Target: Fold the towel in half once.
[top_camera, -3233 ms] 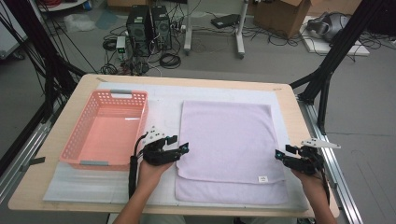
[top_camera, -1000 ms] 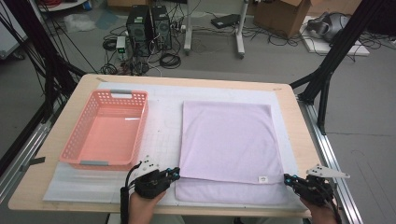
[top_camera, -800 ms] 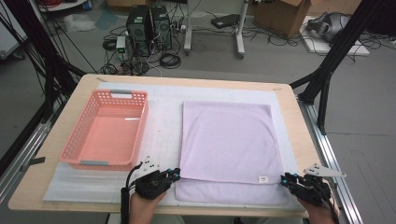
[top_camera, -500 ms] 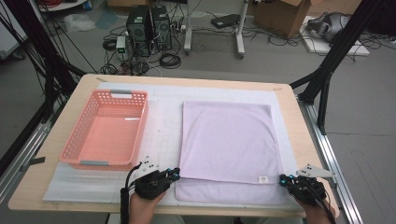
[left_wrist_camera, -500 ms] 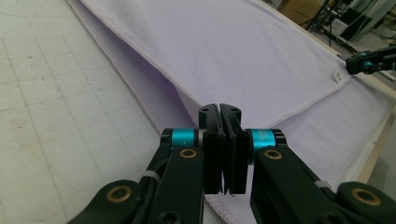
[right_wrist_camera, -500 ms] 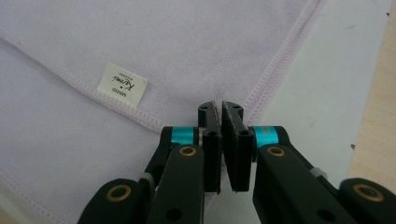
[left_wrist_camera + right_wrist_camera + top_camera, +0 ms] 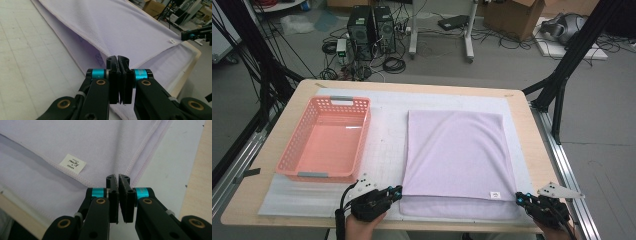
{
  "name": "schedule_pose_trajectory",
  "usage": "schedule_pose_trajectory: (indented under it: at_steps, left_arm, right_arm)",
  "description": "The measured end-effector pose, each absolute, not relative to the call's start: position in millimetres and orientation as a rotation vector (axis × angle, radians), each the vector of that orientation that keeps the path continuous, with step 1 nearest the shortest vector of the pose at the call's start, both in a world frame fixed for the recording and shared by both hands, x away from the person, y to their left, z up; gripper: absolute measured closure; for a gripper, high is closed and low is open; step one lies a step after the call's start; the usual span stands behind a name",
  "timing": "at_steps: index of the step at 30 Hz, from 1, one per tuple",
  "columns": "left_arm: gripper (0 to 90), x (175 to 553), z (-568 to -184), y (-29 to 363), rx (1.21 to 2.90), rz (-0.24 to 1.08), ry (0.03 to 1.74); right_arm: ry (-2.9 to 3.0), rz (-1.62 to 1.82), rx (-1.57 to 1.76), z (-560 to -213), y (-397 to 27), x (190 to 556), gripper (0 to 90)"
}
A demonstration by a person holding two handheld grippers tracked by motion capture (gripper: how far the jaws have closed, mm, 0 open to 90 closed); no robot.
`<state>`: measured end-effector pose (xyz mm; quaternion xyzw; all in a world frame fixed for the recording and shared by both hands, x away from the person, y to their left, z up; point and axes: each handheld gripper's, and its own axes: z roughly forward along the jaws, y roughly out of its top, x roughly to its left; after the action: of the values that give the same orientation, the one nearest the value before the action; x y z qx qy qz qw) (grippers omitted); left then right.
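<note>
A lilac towel (image 7: 457,155) is lying folded on the white mat (image 7: 384,150) over the right half of the bench (image 7: 287,117), its upper layer stopping short of the near edge so a strip of the lower layer is showing along the front. The left gripper (image 7: 396,192) is sitting at the towel's near left corner, its jaws pressed together — in the left gripper view (image 7: 117,60) the tips are meeting right at the corner of the upper layer, though whether cloth is pinched between them cannot be told. The right gripper (image 7: 519,198) is resting at the near right corner, jaws likewise together, their tips (image 7: 117,178) lying over the hemmed edge just beside the small white label (image 7: 72,163). A pink basket (image 7: 297,155) is standing on the left half of the bench — well apart from the towel.
</note>
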<state>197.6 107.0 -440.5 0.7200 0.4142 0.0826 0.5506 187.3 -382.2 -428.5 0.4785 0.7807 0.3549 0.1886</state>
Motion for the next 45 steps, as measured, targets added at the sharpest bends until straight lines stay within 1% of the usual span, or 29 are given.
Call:
schedule_pose_trajectory:
  at_steps: [9, 16, 20, 21, 23, 26, 30, 33, 37, 42, 45]
  left_arm:
    - [87.4, 174, -440, 111, 1.72, 0.178, 0.962]
    - [87.4, 162, -442, 109, 1.761, 0.169, 0.944]
    - [86.8, 161, -447, 107, 1.799, 0.159, 0.946]
    - [83.4, 162, -448, 105, 1.81, 0.163, 0.949]
    - [60.3, 165, -449, 104, 1.799, 0.19, 0.973]
    - [53.3, 169, -445, 106, 1.754, 0.244, 0.979]
    - [53.8, 184, -440, 113, 1.69, 0.276, 0.998]
    - [56.3, 202, -440, 114, 1.67, 0.285, 1.008]
    - [60.9, 234, -440, 115, 1.671, 0.274, 1.026]
    - [62.2, 269, -441, 112, 1.696, 0.252, 1.016]
    - [62.4, 285, -443, 109, 1.708, 0.246, 1.029]
  right_arm:
    - [2.202, 1.044, 1.326, -423, -384, 157, 86.6]
    - [2.201, 1.044, 1.324, -423, -387, 144, 86.6]
    - [2.228, 1.001, 1.323, -427, -386, 141, 86.3]
    - [2.24, 0.983, 1.322, -430, -384, 142, 84.1]
    - [2.219, 0.989, 1.332, -431, -383, 144, 71.1]
    - [2.169, 1.059, 1.336, -427, -386, 146, 68.3]
    - [2.114, 1.129, 1.34, -425, -390, 154, 67.6]
    - [2.091, 1.131, 1.36, -425, -394, 169, 67.3]
    - [2.045, 1.136, 1.417, -427, -400, 196, 67.0]
    - [2.034, 1.098, 1.445, -432, -401, 234, 67.0]
    - [2.028, 1.097, 1.438, -432, -399, 246, 66.3]
